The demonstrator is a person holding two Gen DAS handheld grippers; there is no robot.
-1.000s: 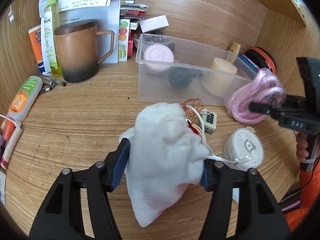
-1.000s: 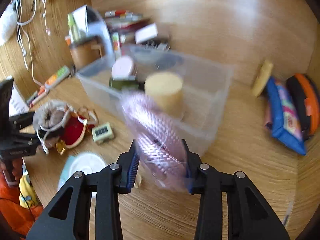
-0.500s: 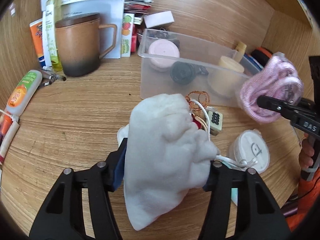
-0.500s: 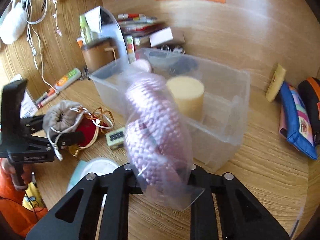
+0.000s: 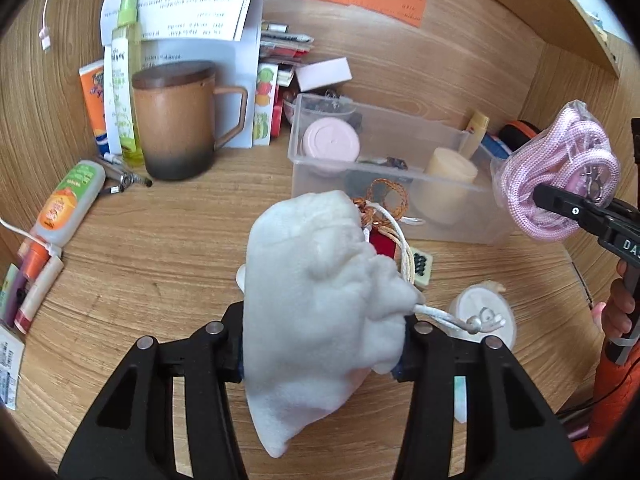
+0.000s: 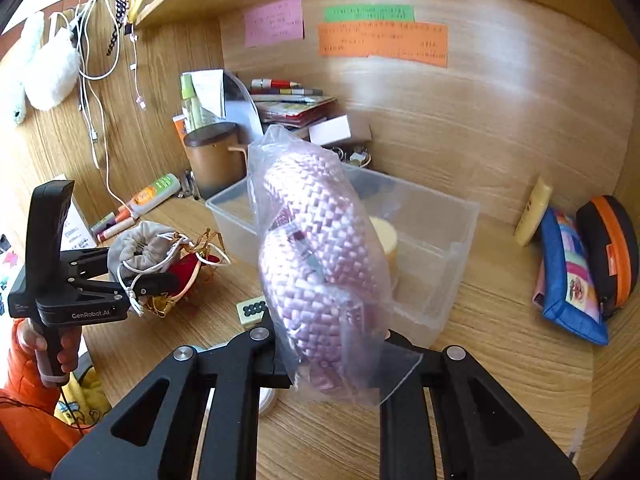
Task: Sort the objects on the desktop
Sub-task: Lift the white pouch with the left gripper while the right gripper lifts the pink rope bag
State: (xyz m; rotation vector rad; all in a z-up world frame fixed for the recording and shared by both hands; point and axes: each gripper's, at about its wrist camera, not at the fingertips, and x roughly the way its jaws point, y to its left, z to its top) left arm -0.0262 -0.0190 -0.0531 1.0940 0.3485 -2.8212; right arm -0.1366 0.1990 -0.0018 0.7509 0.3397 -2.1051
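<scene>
Right gripper (image 6: 332, 354): clamped on the bagged pink cord (image 6: 320, 248), held in the air above the near right corner of the clear bin (image 6: 436, 216); the grip caught the low end only, so the bundle stood tall and loose above the jaws
Left gripper (image 5: 320, 344): clenched around the white drawstring pouch (image 5: 316, 304), lifted off the desk (image 5: 160, 248) in front of the bin; its strings (image 5: 400, 256) trailed toward the red and gold charm (image 6: 188, 268) lying beside it
Bin contents: pink round tin (image 5: 330, 146) at the bin's far left, cream cylinder (image 5: 450, 174) at its right end
Risk, cord: slick plastic might slide from the jaws; a drop short of the bin's rim would land it by the mahjong tile (image 6: 251, 311)
Risk, pouch: the strings looked tangled with the charm; lifting could drag it along
Risk, crowding: both grippers near the bin at once could collide
</scene>
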